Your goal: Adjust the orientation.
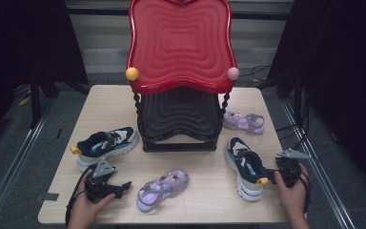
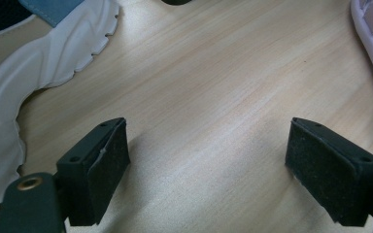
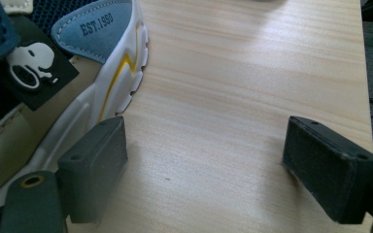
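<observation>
Table: a pale wooden table (image 1: 181, 210) with four shoes spread around a two-tier rack.
Rack: red top tray (image 1: 180, 45) tilts up at the back, a black tray (image 1: 180, 117) sits beneath it, a yellow ball (image 1: 131, 73) and a pink ball (image 1: 233, 73) mark its front corners.
Left sneaker: navy-and-cream sneaker (image 1: 107, 143) lies left of the rack, toe towards it, its yellow heel tab pointing at the table's left edge.
Right sneaker: matching sneaker (image 1: 244, 167) lies right of the rack, its yellow heel tab nearest the right hand.
Near sandal: lilac sandal (image 1: 162, 189) sits front and centre, between the two hands.
Far sandal: a second lilac sandal (image 1: 244, 122) lies beside the rack's right leg.
Left gripper: left gripper (image 1: 124, 186) is low over the wood, jaws spread wide, nothing between them; white sneaker sole (image 2: 9, 97) just off its left jaw, sandal edge at far right.
Right gripper: right gripper (image 1: 272, 177) is right at the heel of the sneaker, jaws wide apart over bare wood; in its own view the sneaker's side (image 3: 53, 87) lies just beside the left jaw, whether touching I can't tell.
</observation>
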The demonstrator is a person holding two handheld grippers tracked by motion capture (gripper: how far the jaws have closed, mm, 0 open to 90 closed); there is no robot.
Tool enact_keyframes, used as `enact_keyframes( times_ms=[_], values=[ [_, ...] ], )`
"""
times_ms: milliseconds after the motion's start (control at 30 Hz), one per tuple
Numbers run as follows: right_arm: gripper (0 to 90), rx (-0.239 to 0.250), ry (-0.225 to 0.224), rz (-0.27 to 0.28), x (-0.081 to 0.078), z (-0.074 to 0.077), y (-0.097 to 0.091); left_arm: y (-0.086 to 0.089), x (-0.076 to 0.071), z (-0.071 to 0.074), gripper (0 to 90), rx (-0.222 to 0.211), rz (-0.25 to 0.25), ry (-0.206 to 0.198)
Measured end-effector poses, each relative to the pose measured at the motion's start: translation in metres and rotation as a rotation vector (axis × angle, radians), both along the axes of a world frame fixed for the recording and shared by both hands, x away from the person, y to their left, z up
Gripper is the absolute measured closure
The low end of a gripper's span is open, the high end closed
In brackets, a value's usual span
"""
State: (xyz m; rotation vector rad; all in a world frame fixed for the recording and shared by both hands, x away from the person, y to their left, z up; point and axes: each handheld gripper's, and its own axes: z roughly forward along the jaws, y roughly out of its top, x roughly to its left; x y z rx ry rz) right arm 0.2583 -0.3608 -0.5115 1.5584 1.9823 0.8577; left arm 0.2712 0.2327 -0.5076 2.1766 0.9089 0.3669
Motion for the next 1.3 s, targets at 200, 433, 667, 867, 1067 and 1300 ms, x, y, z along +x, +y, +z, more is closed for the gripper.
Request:
enact_keyframes(
  times_ms=[200, 433, 667, 867, 1067, 1300],
  values=[
    [15.8, 0.000, 0.000, 0.000, 0.000, 0.000, 0.000, 0.000, 0.000, 0.000, 15.3, 0.000, 0.000, 0.000],
    [15.8, 0.000, 0.000, 0.000, 0.000, 0.000, 0.000, 0.000, 0.000, 0.000, 15.2, -0.001, -0.002, 0.002],
    [15.8, 0.000, 0.000, 0.001, 0.000, 0.000, 0.000, 0.001, -0.002, 0.001, 16.4, 0.003, -0.007, -0.002],
    [15.8, 0.000, 0.000, 0.001, 0.000, 0.000, 0.000, -0.001, -0.009, 0.002, 21.4, -0.047, -0.034, 0.021],
    [15.8, 0.000, -0.001, 0.002, 0.000, 0.000, 0.000, -0.002, -0.021, 0.007, 22.1, -0.072, -0.069, 0.031],
    [15.8, 0.000, 0.000, 0.001, 0.000, 0.000, 0.000, -0.015, -0.028, 0.010, 23.3, -0.081, -0.147, 0.056]
  ],
)
